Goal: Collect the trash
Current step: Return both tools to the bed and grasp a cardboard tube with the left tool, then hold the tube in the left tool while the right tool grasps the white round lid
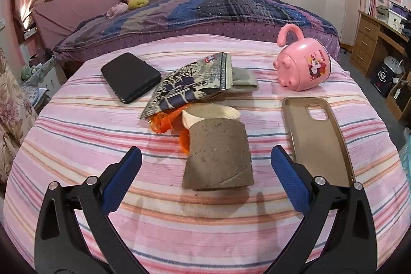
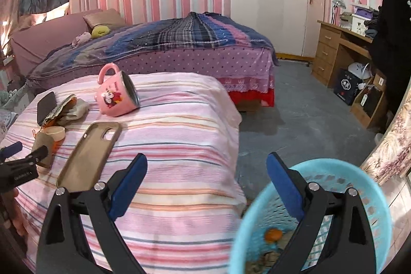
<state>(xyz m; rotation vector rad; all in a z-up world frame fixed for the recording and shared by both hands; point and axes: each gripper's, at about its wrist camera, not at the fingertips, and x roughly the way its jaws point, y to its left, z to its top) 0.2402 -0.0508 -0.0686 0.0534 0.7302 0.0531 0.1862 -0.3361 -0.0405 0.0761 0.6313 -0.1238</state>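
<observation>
A flattened brown cardboard tube (image 1: 218,153) lies on the pink striped sheet (image 1: 195,227), right between the fingers of my open left gripper (image 1: 205,153), which does not touch it. Just beyond the tube sit a cream ring-shaped cup (image 1: 210,116), a crumpled orange wrapper (image 1: 164,122) and a patterned snack bag (image 1: 190,84). My right gripper (image 2: 206,161) is open and empty over the sheet's right edge. A light blue basket (image 2: 331,163) stands on the floor below it, holding an orange scrap (image 2: 272,235) and other bits.
On the sheet lie a black phone (image 1: 129,76), a grey-green cloth (image 1: 244,80), a tipped pink mug (image 1: 303,68) and a brown phone case (image 1: 316,135). A purple bed (image 2: 179,48) stands behind, and a wooden desk (image 2: 331,50) at the right beside grey floor (image 2: 308,114).
</observation>
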